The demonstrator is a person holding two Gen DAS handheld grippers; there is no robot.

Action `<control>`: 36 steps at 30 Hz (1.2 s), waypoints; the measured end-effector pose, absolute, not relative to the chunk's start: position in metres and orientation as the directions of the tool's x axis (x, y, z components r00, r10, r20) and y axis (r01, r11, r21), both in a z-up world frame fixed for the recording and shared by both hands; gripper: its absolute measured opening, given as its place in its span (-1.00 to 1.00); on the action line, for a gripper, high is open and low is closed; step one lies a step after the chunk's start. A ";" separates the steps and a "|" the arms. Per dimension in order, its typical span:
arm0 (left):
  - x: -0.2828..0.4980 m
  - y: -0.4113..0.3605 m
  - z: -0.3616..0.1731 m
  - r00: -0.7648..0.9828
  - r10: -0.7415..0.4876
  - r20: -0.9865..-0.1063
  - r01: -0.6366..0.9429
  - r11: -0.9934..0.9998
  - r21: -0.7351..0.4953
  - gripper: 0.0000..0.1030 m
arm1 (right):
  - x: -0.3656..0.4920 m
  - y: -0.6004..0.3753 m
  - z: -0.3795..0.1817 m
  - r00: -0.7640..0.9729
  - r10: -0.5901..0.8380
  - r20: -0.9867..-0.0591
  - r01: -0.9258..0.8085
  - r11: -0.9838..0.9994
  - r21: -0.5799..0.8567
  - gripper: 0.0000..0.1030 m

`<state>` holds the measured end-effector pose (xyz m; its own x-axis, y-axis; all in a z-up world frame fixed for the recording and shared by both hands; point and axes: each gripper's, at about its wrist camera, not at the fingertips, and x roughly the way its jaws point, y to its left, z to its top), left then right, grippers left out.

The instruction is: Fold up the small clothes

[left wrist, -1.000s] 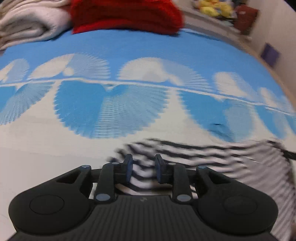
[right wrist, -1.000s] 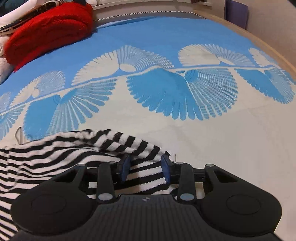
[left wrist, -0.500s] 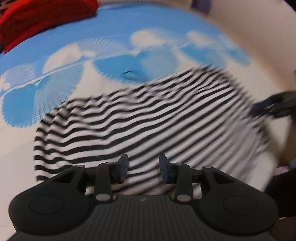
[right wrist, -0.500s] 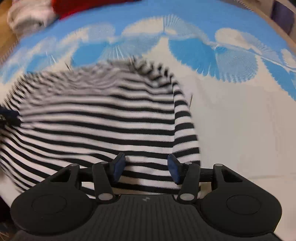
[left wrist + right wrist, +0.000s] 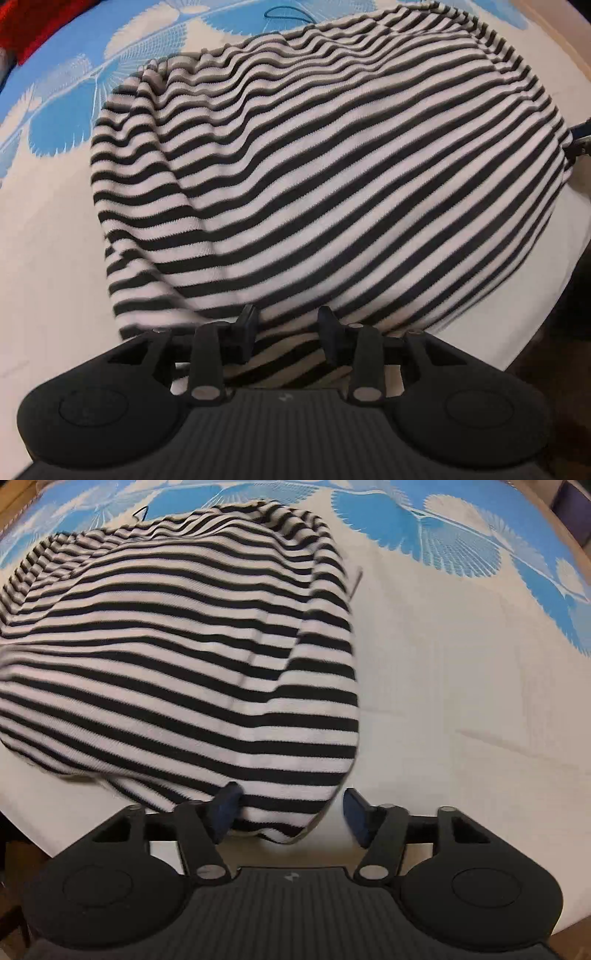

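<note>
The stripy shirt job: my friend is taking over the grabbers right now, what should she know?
Left gripper: open, its fingers sit either side of the near hem of the striped shirt, gripping nothing.
Right gripper: open wider, the shirt's near right corner lies between its fingers, not pinched.
The shirt lies spread on the blue and white cloth, near its front edge, still rumpled, with a loose fold down each side.
A red knit sits at the far left.
Done: shirt laid out.
Left: smooth it, then do all the folds.
</note>
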<state>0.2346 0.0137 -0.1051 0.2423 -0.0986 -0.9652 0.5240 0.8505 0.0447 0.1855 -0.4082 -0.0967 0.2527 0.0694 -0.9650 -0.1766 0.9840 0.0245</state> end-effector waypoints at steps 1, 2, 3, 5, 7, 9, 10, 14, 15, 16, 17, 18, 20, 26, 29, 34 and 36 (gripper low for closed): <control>0.233 0.017 -0.094 0.272 -0.124 -0.954 0.503 0.864 0.031 -0.21 | 0.186 -0.411 -0.093 0.251 0.068 -0.966 -0.137 0.990 0.035 0.20; 0.231 0.024 -0.083 0.322 -0.181 -0.929 0.473 0.881 -0.008 -0.21 | 0.185 -0.410 -0.089 0.259 0.060 -0.964 -0.113 0.993 0.032 0.13; 0.231 0.032 -0.080 0.336 -0.231 -0.913 0.447 0.892 -0.062 -0.20 | 0.182 -0.409 -0.085 0.277 0.054 -0.959 -0.107 0.994 0.025 0.12; 0.236 0.037 -0.105 0.251 -0.087 -0.964 0.409 0.912 0.024 -0.21 | 0.177 -0.406 -0.084 0.284 0.016 -0.959 -0.107 0.994 -0.015 0.12; 0.230 0.037 -0.102 0.273 -0.066 -0.960 0.399 0.916 0.050 -0.16 | 0.171 -0.399 -0.084 0.279 -0.053 -0.959 -0.110 0.990 -0.087 0.12; 0.218 0.038 -0.072 0.372 -0.107 -0.922 0.381 0.923 0.046 -0.13 | 0.169 -0.396 -0.068 0.346 -0.092 -0.934 -0.056 0.991 -0.119 0.01; 0.210 0.040 -0.054 0.441 -0.143 -0.886 0.370 0.928 0.035 -0.06 | 0.165 -0.395 -0.053 0.411 -0.090 -0.907 -0.013 0.994 -0.104 0.01; 0.178 0.055 0.009 0.643 -0.203 -0.738 0.332 0.943 0.030 0.13 | 0.134 -0.386 0.009 0.663 -0.054 -0.746 0.087 0.996 0.005 0.03; 0.168 0.060 0.021 0.682 -0.207 -0.702 0.324 0.945 0.035 0.27 | 0.125 -0.381 0.021 0.705 -0.047 -0.707 0.094 0.995 0.028 0.04; 0.157 0.066 0.033 0.712 -0.220 -0.667 0.321 0.947 0.031 0.38 | 0.117 -0.375 0.029 0.732 -0.038 -0.681 0.093 0.995 0.044 0.05; 0.149 0.069 0.045 0.729 -0.232 -0.644 0.321 0.947 0.022 0.42 | 0.107 -0.368 0.036 0.755 -0.027 -0.655 0.088 0.994 0.060 0.05; 0.141 0.075 0.054 0.744 -0.249 -0.620 0.323 0.946 0.008 0.46 | 0.098 -0.361 0.041 0.774 -0.013 -0.634 0.076 0.994 0.072 0.06; 0.125 0.086 0.062 0.766 -0.271 -0.583 0.322 0.947 -0.017 0.46 | 0.082 -0.346 0.047 0.801 0.016 -0.599 0.047 0.995 0.090 0.06; 0.084 0.124 0.076 0.859 -0.252 -0.446 0.232 0.967 -0.101 0.52 | 0.048 -0.303 0.045 0.822 0.039 -0.568 0.021 0.995 0.099 0.06; 0.080 0.153 0.082 0.881 -0.219 -0.420 0.121 0.961 -0.247 0.55 | 0.040 -0.282 0.043 0.821 0.044 -0.569 0.019 0.994 0.105 0.05; 0.080 0.176 0.089 0.876 -0.202 -0.438 0.049 0.941 -0.334 0.55 | 0.026 -0.252 0.040 0.845 0.076 -0.530 -0.010 0.992 0.125 0.03; 0.078 0.174 0.093 0.869 -0.202 -0.452 0.054 0.946 -0.319 0.55 | 0.020 -0.240 0.040 0.849 0.086 -0.522 -0.033 0.993 0.109 0.03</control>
<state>0.0780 0.1744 0.0926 0.8687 -0.2023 -0.4521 0.0544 0.9462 -0.3189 0.0201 -0.2396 0.0400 0.8489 0.0860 -0.5216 -0.0335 0.9934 0.1093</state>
